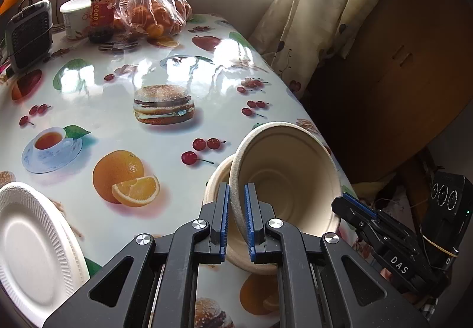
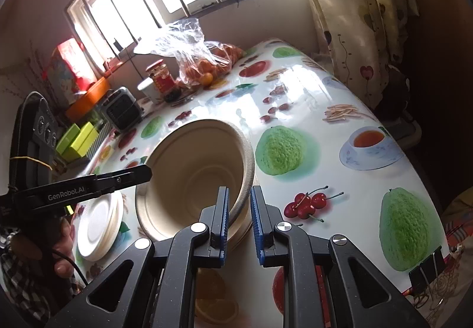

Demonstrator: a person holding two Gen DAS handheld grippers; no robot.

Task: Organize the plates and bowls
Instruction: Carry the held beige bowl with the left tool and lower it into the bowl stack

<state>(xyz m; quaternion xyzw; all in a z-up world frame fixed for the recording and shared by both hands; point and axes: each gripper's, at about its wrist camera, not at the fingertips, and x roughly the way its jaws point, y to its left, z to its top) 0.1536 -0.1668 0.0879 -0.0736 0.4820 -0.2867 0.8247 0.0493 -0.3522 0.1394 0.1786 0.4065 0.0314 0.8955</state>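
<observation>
A beige paper bowl [image 1: 289,174] is tilted on its side over a second beige bowl [image 1: 217,180] on the table. My left gripper [image 1: 236,218] is shut on the tilted bowl's rim. My right gripper [image 2: 239,221] straddles the same bowl's rim [image 2: 246,162] on the opposite side, its jaws a little apart around it. The right gripper also shows in the left wrist view [image 1: 354,206]. A stack of white foam plates [image 1: 35,248] lies at the table's left; it also shows in the right wrist view [image 2: 99,227].
The table [image 1: 153,67] has a glossy fruit-print cloth. At its far end stand a bag of oranges [image 1: 153,14], a red-lidded jar [image 1: 102,11], a white cup [image 1: 75,17] and a small heater [image 1: 28,35]. A curtain [image 1: 319,17] hangs on the right.
</observation>
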